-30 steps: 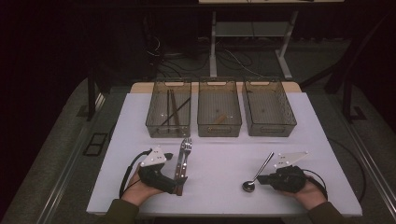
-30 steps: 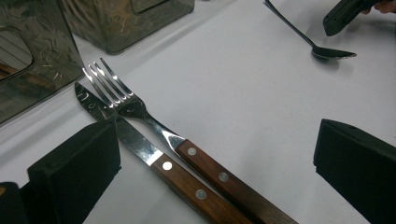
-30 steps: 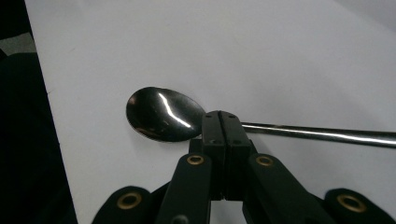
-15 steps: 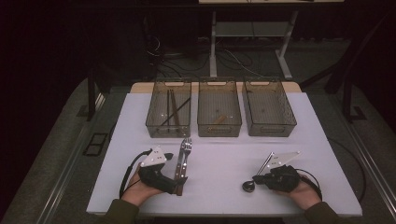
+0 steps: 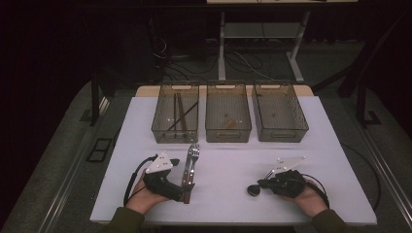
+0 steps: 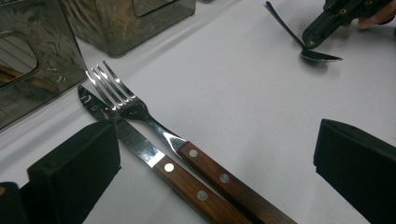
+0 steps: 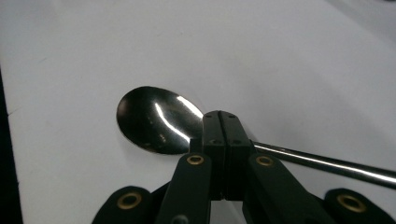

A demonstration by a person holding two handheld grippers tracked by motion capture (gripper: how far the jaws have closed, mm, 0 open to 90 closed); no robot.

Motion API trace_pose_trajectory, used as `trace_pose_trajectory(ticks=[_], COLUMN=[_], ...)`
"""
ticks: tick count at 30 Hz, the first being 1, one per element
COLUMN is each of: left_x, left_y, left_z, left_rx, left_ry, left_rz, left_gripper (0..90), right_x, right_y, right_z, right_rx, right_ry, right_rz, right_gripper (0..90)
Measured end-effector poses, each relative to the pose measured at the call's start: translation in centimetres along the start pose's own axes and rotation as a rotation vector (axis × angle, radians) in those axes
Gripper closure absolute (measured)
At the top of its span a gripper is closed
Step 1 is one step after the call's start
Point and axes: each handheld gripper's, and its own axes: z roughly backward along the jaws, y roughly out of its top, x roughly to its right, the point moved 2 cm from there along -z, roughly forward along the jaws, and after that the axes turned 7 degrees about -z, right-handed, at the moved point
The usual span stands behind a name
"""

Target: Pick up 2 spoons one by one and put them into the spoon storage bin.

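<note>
The middle bin (image 5: 228,111) of the three clear bins at the far side of the white counter (image 5: 228,204) serves as the landmark here. Nearer the person than that bin, and off toward its right side, the right tool (image 5: 262,184) lies low over the counter in the person's right hand (image 5: 303,194). Its two black jaws are pressed together with no gap, right at the neck of a spoon (image 7: 156,119). In the right gripper view the closed tips sit over the spot where bowl meets handle, the handle running out behind them; whether the spoon is actually pinched or just lies under the tips I cannot tell. The bowl (image 5: 253,190) rests on the counter, well short of the middle bin.

Nearer than the middle bin and a little to its left, a fork (image 5: 191,160) and a knife (image 6: 140,151) lie side by side, touching, both with wooden riveted handles, tines and blade tip pointing toward the bins. The left tool (image 5: 187,187) rests by their handle ends in the left hand (image 5: 145,199). In the left gripper view its jaws stand wide apart, holding nothing, with the fork and knife lying on the counter between them.

The left bin (image 5: 175,116) holds some long dark sticks.
</note>
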Motion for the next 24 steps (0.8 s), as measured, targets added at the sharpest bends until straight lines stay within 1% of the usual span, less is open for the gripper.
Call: trace_pose_trajectory(ticks=[12, 18, 24], left_x=[0.0, 0.0, 0.0], left_y=[0.0, 0.0, 0.0], left_z=[0.0, 0.0, 0.0], left_rx=[-0.001, -0.002, 0.001], left_ry=[-0.001, -0.002, -0.003], left_rz=[-0.001, -0.002, -0.001], left_gripper=[0.0, 0.0, 0.0], right_x=[0.4, 0.7, 1.0], right_y=[1.4, 2.2, 3.1], right_z=[-1.4, -2.2, -2.9], right_rx=[0.026, 0.040, 0.052], right_ry=[-0.008, -0.024, -0.044], right_rz=[-0.008, -0.002, -0.011], right_gripper=[89.8, 89.8, 89.8])
